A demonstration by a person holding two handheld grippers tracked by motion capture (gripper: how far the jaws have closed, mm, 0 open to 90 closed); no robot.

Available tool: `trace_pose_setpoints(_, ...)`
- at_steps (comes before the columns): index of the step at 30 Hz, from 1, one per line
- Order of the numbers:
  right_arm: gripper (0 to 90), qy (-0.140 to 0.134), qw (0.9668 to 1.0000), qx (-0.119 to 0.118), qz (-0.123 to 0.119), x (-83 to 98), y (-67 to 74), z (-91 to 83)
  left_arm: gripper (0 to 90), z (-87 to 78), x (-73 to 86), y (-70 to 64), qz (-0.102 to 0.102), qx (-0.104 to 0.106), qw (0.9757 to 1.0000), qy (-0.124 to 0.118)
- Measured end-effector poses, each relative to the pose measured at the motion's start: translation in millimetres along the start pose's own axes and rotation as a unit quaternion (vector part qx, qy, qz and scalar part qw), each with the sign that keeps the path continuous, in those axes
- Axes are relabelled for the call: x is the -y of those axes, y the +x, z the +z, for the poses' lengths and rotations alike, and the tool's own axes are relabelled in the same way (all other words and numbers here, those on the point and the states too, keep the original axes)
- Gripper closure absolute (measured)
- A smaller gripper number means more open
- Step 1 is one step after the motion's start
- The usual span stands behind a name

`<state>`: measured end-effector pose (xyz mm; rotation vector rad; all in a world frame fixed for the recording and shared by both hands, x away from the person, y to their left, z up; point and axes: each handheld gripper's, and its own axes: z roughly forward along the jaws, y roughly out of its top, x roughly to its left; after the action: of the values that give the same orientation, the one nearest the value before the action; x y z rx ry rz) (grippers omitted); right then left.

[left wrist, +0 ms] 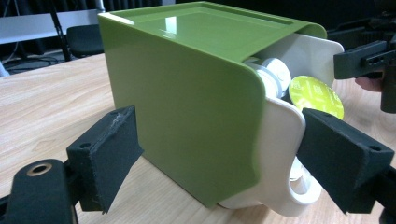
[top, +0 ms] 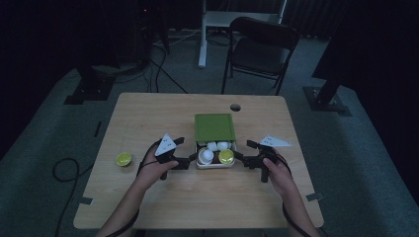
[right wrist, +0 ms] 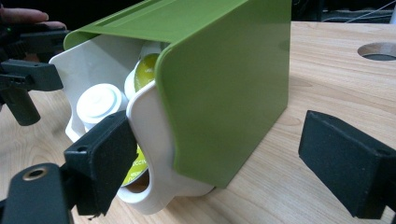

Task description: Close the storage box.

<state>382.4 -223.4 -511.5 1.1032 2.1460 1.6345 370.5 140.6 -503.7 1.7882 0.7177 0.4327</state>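
Grippers are flanking a glossy green plastic box with a white pull-out drawer at the middle of the light wooden counter. The left gripper is standing wide, one pad touching the drawer's front corner. The right gripper is likewise wide (its pad just beside the drawer's other corner). White and yellow-green capsules are lying in the drawer.

Bare table left, right, behind green box; loose yellow capsule far left.
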Motion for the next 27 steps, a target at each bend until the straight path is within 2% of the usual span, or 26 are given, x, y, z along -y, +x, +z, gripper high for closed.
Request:
trace_pose_setpoints(5,11.4,-0.004,0.9999,0.006,0.007,-0.9,-1.9,3.5,14.5,2.1,-1.8,0.8,0.011,-0.012,0.9999,-0.001)
trace_pose_setpoints(17,11.3,-0.006,0.9997,0.019,0.016,-4.1,-5.6,10.5,14.5,8.2,-4.1,7.3,0.004,-0.023,0.9997,-0.002)
trace_pose_setpoints(27,11.3,0.000,0.9994,0.032,0.010,-4.2,-4.6,13.8,13.0,10.2,-6.3,9.8,0.004,-0.027,0.9996,0.003)
